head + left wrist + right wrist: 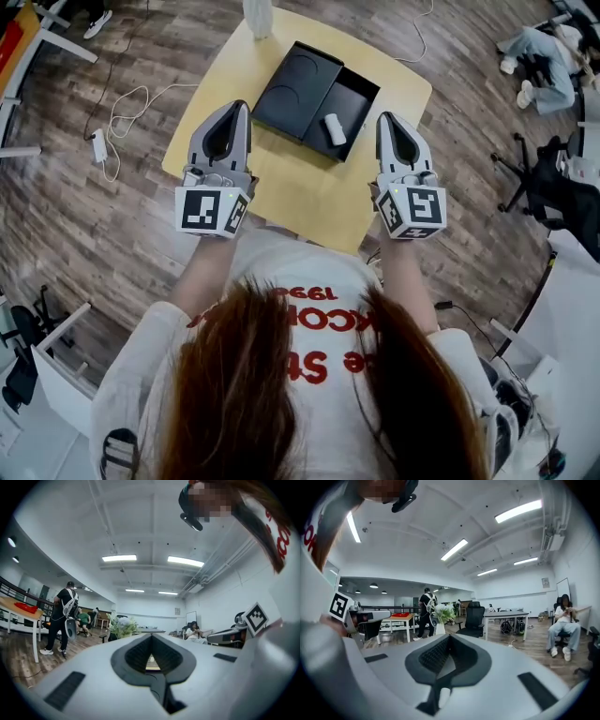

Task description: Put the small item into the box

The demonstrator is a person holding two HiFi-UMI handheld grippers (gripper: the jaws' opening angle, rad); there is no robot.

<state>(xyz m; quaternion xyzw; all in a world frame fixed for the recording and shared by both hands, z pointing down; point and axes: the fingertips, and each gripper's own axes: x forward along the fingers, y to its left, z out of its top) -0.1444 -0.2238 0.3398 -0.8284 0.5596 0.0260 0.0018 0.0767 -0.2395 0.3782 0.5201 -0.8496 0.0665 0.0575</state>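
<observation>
Small item [335, 128] lies inside open black box [359, 94] on yellow table [300, 197].
Head view: left gripper [243, 105] & right gripper [383, 117] are held over table's near side, close to box, not touching it. Left gripper view: jaws together, nothing btw them. Right gripper view: jaws together too, empty; room w/ desks beyond.

light: bright ceiling strips [119, 558] | shadows: soft | edges: fisheye-warped | left tongs [151, 639]: blurred
</observation>
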